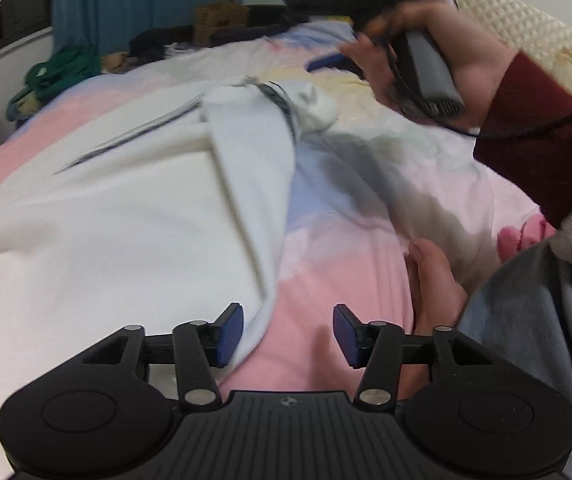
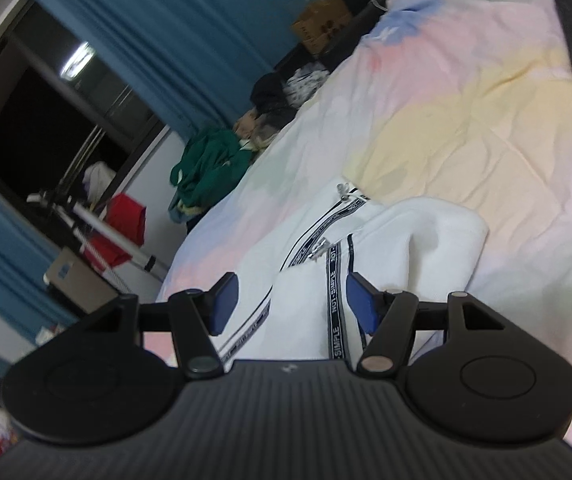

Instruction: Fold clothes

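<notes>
Lying spread on the pastel bed cover (image 1: 346, 248), the white zip jacket (image 1: 106, 220) has its folded sleeve edge just inside the left gripper's reach.

Nearest, the left gripper (image 1: 288, 332) hangs with its blue pads wide apart and nothing between them; the sleeve's (image 1: 246, 184) lower tip sits beside the left-hand pad, and the sleeve's long axis runs away from the claw toward the collar (image 1: 310, 104). The body of the jacket lies to the left of that line, bare cover to the right, so the left hand seems the better placed for a hem grab. Farther off, the right gripper (image 2: 290, 304) hovers over the chest near the "NOT SIMPLE" zip tape (image 2: 336, 300), pads likewise parted and apparently empty, though motion blur leaves contact with the cloth uncertain. Beyond it lies a rumpled white fold (image 2: 438, 236), probably the hood.
</notes>
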`<state>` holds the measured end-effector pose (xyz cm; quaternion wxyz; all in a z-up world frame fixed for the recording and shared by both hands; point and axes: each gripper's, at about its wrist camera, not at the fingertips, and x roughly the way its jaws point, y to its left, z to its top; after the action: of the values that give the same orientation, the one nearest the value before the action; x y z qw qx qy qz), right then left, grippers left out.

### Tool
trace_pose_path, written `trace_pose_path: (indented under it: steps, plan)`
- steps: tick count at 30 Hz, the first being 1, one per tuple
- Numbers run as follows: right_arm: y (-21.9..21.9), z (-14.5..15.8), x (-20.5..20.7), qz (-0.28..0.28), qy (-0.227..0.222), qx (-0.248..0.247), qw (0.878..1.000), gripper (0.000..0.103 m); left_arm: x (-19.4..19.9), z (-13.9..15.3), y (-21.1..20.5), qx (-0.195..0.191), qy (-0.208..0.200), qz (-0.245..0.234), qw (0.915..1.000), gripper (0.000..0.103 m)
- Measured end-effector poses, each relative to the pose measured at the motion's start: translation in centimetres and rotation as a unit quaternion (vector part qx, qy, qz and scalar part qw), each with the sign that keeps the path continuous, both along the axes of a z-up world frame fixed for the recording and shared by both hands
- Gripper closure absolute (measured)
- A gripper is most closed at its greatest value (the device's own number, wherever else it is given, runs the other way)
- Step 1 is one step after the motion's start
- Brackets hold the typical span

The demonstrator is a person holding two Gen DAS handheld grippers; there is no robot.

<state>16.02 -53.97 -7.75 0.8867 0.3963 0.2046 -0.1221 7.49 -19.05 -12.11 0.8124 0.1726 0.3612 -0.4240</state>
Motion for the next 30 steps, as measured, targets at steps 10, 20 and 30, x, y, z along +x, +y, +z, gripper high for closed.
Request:
trace_pose_path:
  steps: [10,20,30]
  plan:
    - [1.1,0.2,-0.8,0.029,0.028,-0.077,0.996,0.04,-0.1,3.0,9.2,-0.073,-0.034,0.17,0.9821,0.035]
    - [9.7,-2.5,9.3,0.117,0.126,-0.227,0.958,0.042,1.9,4.2,12.1,-0.058,-0.058,0.292,0.9528,0.035]
    - [13.6,-5.3,12.0,0.082,0.198,-0.406,0.888,0.089,3.5,3.2,13.7,-0.037,-0.045,0.342,0.9377,0.036]
